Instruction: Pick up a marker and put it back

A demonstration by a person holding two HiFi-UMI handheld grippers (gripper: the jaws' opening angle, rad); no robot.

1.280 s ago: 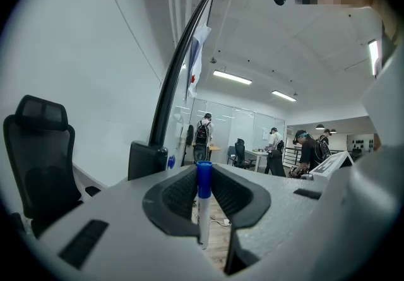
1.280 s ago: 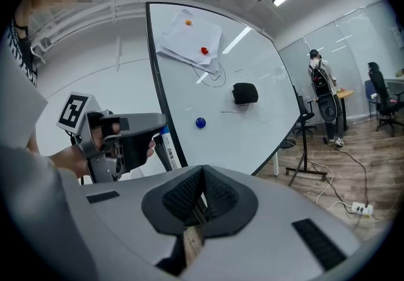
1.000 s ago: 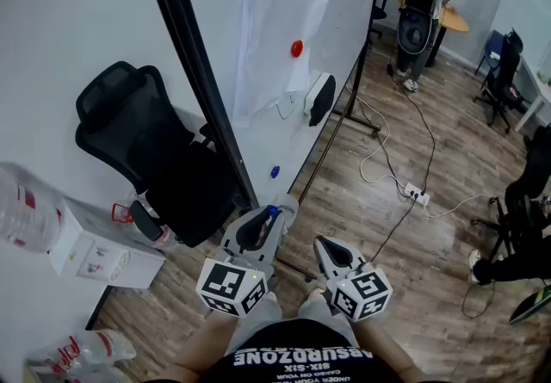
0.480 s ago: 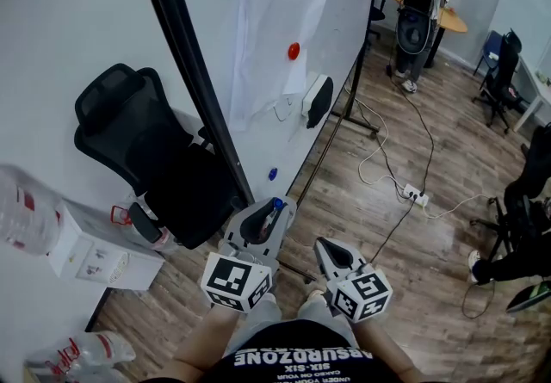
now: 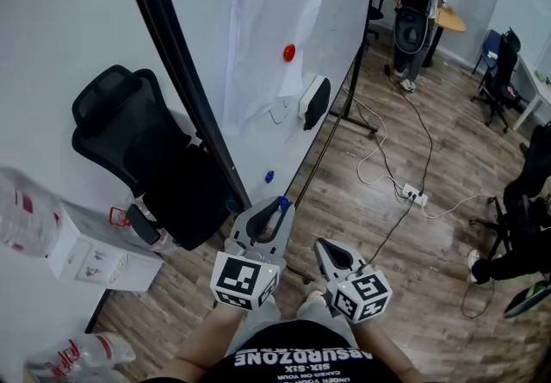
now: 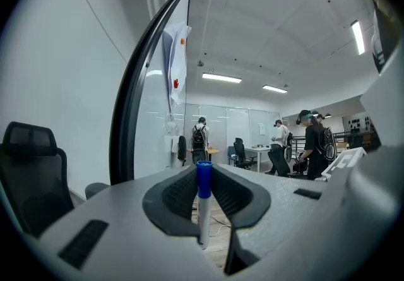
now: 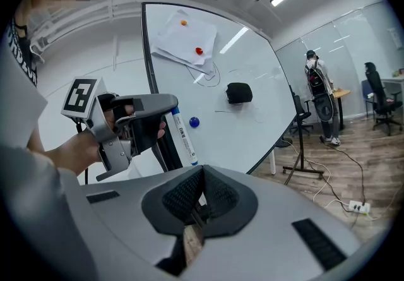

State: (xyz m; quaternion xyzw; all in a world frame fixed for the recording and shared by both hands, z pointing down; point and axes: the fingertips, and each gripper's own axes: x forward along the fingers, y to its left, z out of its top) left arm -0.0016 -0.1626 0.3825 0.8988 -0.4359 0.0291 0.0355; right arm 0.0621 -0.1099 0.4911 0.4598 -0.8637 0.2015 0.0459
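One marker (image 6: 202, 213) (blue-capped) sits clamped in left fingers (image 6: 175, 195); right fingers (image 7: 182, 196) closed, empty.

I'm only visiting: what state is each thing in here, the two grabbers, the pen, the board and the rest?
Left gripper, shut on the marker.
Marker, capped, roughly upright between the left jaws.
Right gripper, shut, empty.
Whiteboard, standing.
Paper, held on the whiteboard by magnets.
Eraser, stuck on the whiteboard.
Chair, unoccupied.
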